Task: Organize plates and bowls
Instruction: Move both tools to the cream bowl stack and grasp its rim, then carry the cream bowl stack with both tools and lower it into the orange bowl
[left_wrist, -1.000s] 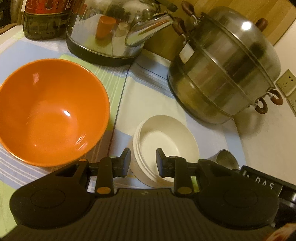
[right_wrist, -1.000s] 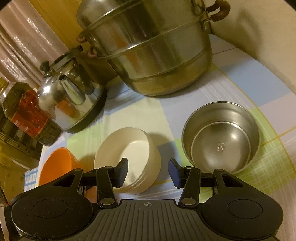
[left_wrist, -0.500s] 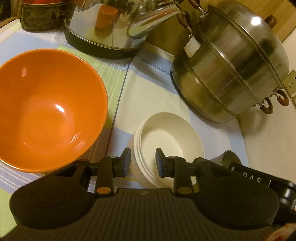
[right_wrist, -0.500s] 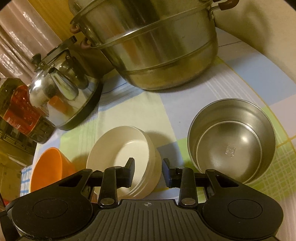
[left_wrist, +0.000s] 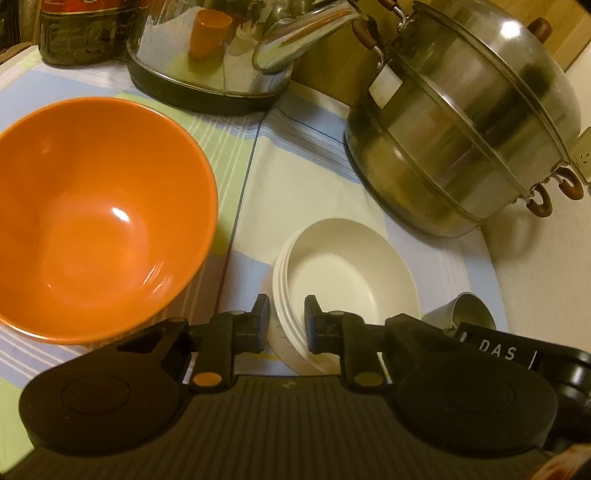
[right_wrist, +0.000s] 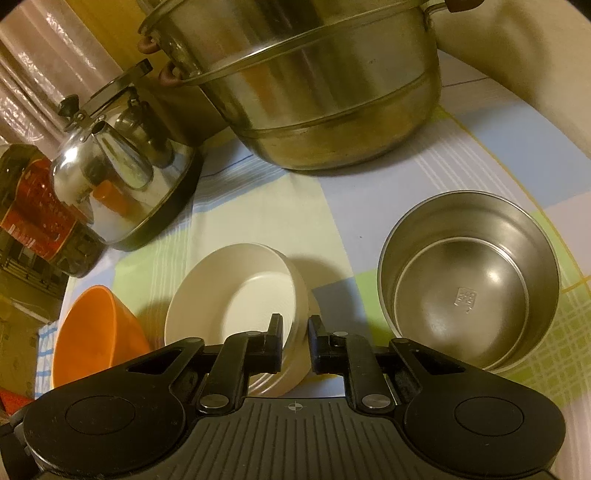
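A stack of white bowls (left_wrist: 343, 280) sits on the checked tablecloth; it also shows in the right wrist view (right_wrist: 236, 299). My left gripper (left_wrist: 286, 321) is shut on the stack's near left rim, one finger outside and one inside. My right gripper (right_wrist: 295, 339) is shut on the stack's right rim in the same way. A large orange bowl (left_wrist: 92, 218) stands left of the stack and shows in the right wrist view (right_wrist: 92, 332). A steel bowl (right_wrist: 469, 280) stands right of the stack.
A big steel steamer pot (left_wrist: 461, 122) and a steel kettle (left_wrist: 229, 51) stand at the back. A dark jar (right_wrist: 40, 218) stands beside the kettle. The wall (right_wrist: 524, 44) is close on the right. A wall socket (left_wrist: 583, 155) sits behind the pot.
My right gripper has closed from wide open onto the right rim of the white stack and moved closer. My left gripper stays on the left rim; its view has shifted slightly.
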